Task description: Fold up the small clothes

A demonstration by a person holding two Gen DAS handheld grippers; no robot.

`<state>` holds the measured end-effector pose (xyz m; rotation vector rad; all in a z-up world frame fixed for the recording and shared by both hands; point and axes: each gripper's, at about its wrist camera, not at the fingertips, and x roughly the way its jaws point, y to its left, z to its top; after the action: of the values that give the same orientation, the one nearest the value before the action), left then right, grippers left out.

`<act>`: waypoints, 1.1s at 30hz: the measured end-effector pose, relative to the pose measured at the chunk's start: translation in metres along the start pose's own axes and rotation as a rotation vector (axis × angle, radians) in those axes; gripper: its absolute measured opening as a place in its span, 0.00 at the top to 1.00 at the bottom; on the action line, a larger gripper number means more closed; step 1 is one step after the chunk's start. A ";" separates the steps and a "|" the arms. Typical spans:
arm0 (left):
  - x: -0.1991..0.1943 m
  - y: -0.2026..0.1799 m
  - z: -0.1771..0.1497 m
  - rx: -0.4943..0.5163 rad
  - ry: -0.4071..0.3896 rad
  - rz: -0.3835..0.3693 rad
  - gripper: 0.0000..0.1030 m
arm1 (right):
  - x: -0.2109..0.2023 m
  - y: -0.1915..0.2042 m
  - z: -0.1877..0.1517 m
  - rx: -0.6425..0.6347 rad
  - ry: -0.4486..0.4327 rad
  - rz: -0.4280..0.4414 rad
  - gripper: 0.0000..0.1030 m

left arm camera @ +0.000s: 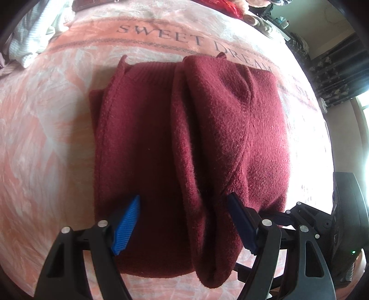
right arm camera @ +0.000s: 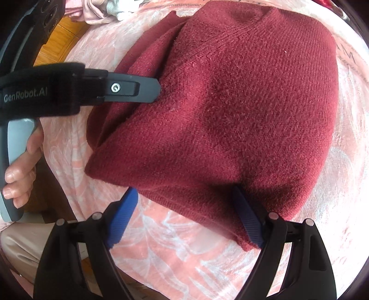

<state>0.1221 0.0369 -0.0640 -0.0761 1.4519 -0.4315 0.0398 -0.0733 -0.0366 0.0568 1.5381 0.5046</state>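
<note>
A dark red knit garment [left arm camera: 189, 143] lies folded lengthwise on a pink blanket [left arm camera: 46, 138], with a raised fold running down its middle. My left gripper [left arm camera: 184, 225] is open over the garment's near end, its blue pads [left arm camera: 126, 226] on either side of that fold. In the right wrist view the garment [right arm camera: 230, 103] fills the middle. My right gripper [right arm camera: 185, 219] is open at its near edge: one pad rests on the blanket beside the cloth, and the other is partly hidden by the hem. A finger [right arm camera: 143, 90] of the left gripper touches the garment's left side.
The blanket bears the words "SWEET DREAM" [left arm camera: 184, 39]. White cloth [left arm camera: 30, 41] is piled at its far left corner and red items [left arm camera: 219, 7] at the far edge. A hand [right arm camera: 18, 173] holds the left gripper's handle. Wooden floor [right arm camera: 57, 43] shows past the bed's edge.
</note>
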 end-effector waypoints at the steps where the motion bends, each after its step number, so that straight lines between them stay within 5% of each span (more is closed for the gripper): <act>1: 0.000 0.000 0.000 -0.001 0.000 0.001 0.25 | 0.002 0.002 -0.001 0.001 0.000 0.002 0.19; 17: 0.011 0.006 0.030 -0.008 0.001 -0.082 0.23 | -0.037 -0.041 0.003 0.076 0.009 0.058 0.20; 25: 0.010 -0.007 0.029 0.014 -0.006 -0.134 0.31 | -0.076 -0.074 -0.001 0.113 -0.033 0.060 0.19; 28: 0.013 -0.012 0.031 0.019 -0.008 -0.144 0.62 | -0.090 -0.090 -0.010 0.129 -0.060 0.024 0.18; 29: 0.014 -0.010 0.031 0.006 -0.002 -0.190 0.82 | -0.094 -0.096 -0.011 0.141 -0.067 0.020 0.18; 33: -0.001 0.005 0.023 -0.068 -0.071 -0.274 0.87 | -0.100 -0.108 -0.011 0.174 -0.095 0.015 0.18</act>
<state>0.1457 0.0367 -0.0614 -0.3445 1.3909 -0.5961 0.0636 -0.2079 0.0195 0.2236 1.4860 0.3742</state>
